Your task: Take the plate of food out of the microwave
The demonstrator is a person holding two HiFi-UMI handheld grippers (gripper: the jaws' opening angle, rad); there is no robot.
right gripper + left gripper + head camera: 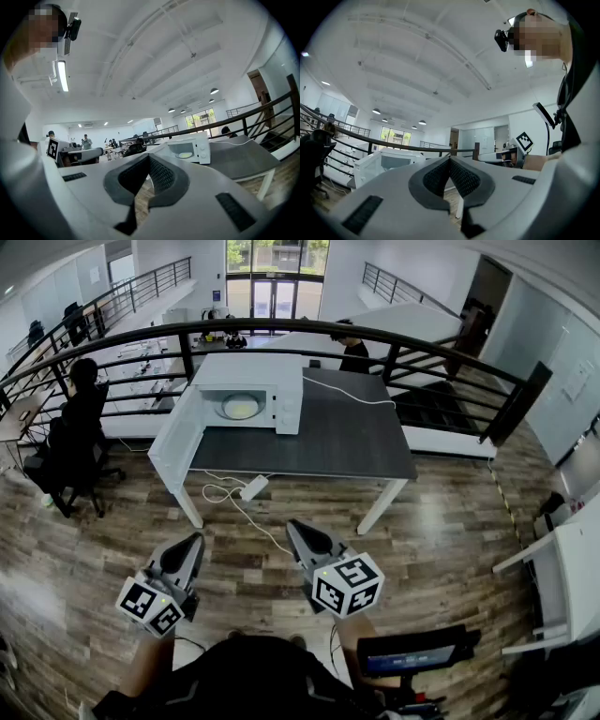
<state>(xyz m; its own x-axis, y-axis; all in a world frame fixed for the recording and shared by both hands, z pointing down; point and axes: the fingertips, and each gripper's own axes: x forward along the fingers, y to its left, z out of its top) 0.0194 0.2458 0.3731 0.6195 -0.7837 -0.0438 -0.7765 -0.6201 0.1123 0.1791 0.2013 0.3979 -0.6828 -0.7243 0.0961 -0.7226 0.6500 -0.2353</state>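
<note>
A white microwave stands on a dark table, its door swung open to the left. Inside lies a plate of yellowish food. Both grippers hang low in front of my body, well short of the table and above the wooden floor. My left gripper is shut with nothing in it, and so is my right gripper. The left gripper view has its jaws pressed together and the microwave beyond. The right gripper view shows closed jaws, the microwave and the plate.
A power strip with white cable lies on the floor under the table's front edge. A curved black railing runs behind the table. A person sits on a chair at the left. A white desk stands at the right.
</note>
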